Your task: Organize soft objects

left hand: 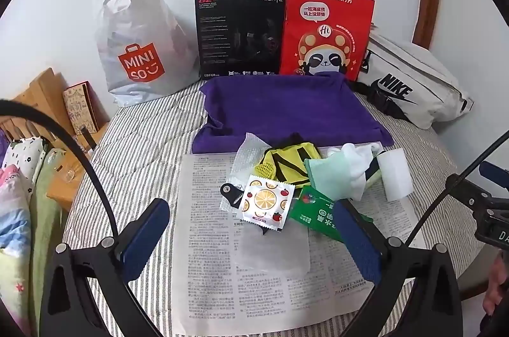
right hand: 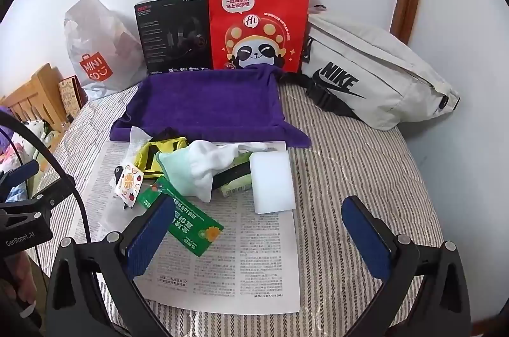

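Striped bed cover (right hand: 350,165), newspaper sheet (right hand: 254,257) laid on top.
Soft items, piled on sheet's far half, just in front of purple towel-lined tray (right hand: 203,101): yellow/black mesh cloth (left hand: 289,160), mint cloth (right hand: 176,171) w/ white sock (right hand: 210,162) on it, white sponge block (right hand: 272,182) at pile's right, fruit-print sachet (left hand: 265,202), green packet (right hand: 187,219).
Rear, vs. wall: Miniso bag (left hand: 140,44), black box (left hand: 238,35), red paper bag (left hand: 327,28), Nike waist bag (right hand: 366,70).
Left gripper (left hand: 254,244): fingers spread wide, nothing between, above sheet.
Right gripper (right hand: 257,235): same, spread, empty.
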`<state>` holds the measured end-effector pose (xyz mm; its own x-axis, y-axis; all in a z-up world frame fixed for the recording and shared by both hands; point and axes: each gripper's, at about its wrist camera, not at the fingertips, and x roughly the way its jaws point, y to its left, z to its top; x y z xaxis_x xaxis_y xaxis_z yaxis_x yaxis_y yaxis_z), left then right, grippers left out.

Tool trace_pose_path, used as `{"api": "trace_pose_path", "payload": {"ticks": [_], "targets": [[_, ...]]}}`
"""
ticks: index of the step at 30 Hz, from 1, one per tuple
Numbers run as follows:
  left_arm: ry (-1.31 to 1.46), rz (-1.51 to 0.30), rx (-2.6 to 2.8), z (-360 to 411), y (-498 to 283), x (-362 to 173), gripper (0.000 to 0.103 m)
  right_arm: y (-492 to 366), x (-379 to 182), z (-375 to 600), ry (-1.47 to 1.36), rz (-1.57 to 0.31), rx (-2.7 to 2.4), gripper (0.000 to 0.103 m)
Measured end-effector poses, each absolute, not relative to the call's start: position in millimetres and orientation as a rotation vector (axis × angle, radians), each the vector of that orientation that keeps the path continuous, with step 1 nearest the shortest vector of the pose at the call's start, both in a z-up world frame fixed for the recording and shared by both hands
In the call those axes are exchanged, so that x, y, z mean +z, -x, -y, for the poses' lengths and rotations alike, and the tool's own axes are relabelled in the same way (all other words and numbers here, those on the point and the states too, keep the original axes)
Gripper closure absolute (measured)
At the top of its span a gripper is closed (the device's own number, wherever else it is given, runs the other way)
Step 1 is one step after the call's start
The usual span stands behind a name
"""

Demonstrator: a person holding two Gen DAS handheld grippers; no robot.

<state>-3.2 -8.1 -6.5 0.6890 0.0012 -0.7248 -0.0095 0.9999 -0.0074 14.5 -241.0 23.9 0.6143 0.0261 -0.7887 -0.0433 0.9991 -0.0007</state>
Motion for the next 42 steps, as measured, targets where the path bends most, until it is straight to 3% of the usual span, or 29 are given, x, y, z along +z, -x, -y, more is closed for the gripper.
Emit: {"api": "trace_pose_path", "payload": {"ticks": [42], "targets": [[-0.001, -0.814, -0.004, 3.8, 6.0, -8.9, 0.000, -6.2, 30.3, 243.3, -0.002, -0.900, 0.048, 0.000]]}}
